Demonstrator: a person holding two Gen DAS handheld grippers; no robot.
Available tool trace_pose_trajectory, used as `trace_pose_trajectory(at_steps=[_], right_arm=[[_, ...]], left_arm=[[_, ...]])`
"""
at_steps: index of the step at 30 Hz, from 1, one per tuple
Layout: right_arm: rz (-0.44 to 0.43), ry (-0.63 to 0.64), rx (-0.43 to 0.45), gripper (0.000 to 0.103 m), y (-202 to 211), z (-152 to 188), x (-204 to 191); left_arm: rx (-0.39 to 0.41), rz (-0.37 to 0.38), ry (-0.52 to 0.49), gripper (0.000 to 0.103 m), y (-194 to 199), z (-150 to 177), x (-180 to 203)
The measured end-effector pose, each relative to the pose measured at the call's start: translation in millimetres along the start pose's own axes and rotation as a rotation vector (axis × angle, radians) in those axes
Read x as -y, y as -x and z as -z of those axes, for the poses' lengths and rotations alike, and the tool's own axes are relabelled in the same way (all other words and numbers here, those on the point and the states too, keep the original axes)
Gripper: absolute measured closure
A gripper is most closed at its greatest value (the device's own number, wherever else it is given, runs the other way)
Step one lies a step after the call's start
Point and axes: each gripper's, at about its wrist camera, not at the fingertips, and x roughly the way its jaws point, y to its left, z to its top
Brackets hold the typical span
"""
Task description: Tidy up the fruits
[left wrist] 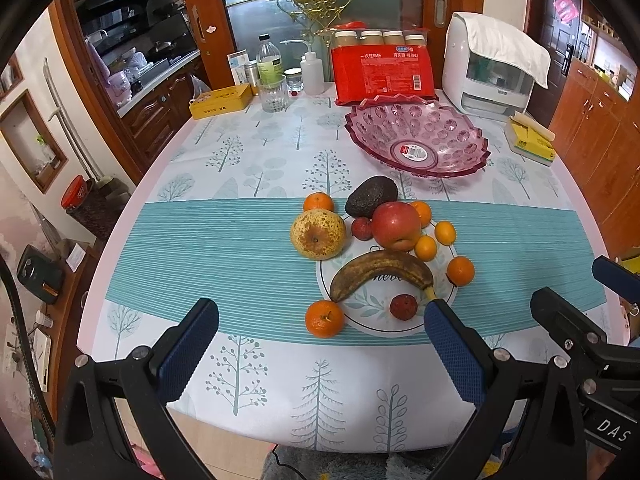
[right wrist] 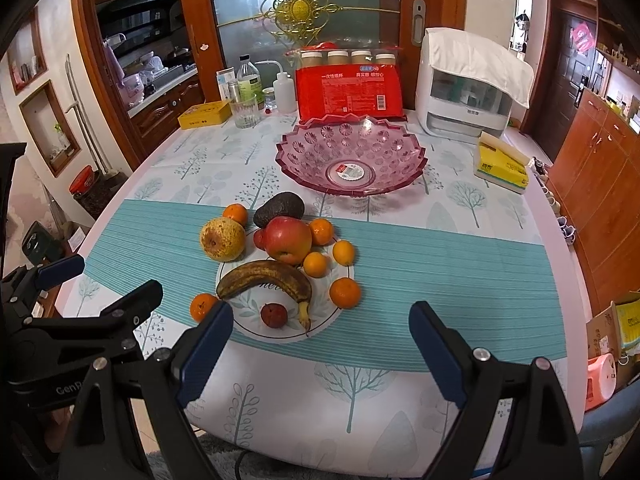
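A heap of fruit lies mid-table: a brown banana [left wrist: 382, 273] [right wrist: 266, 278], a red apple [left wrist: 396, 224] [right wrist: 288, 239], a spotted pear [left wrist: 318, 233] [right wrist: 222, 239], a dark avocado [left wrist: 371, 195] [right wrist: 279, 208], two small red fruits [left wrist: 403, 306] [right wrist: 274, 314] and several oranges [left wrist: 324, 318] [right wrist: 345, 292]. An empty pink glass bowl [left wrist: 416, 136] [right wrist: 352, 156] stands behind them. My left gripper [left wrist: 320, 320] is open and empty, above the table's near edge before the fruit. My right gripper [right wrist: 322, 326] is open and empty, just right of it.
At the table's back stand a red package [left wrist: 384, 72], a white appliance [left wrist: 494, 68], bottles and a glass [left wrist: 274, 80], a yellow tin [left wrist: 222, 101]. A yellow tissue pack [right wrist: 502, 164] lies at the right. Wooden cabinets [right wrist: 600, 168] stand beyond the right edge.
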Motion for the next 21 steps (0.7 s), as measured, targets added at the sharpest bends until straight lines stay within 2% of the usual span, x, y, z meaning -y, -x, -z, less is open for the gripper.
trace_pose_trajectory(at_steps=[9,21], right_arm=[[-0.052,-0.006,0.009,0.013,7.5,-1.2,13.5],[-0.072,-0.02,0.018,0.013,12.8,-1.3,19.0]], left_arm=[[0.006,0.001,0.014,0.001,9.1,-0.1,7.3],[0.016,0.001,-0.004,0.001,15.0,-2.7,13.8]])
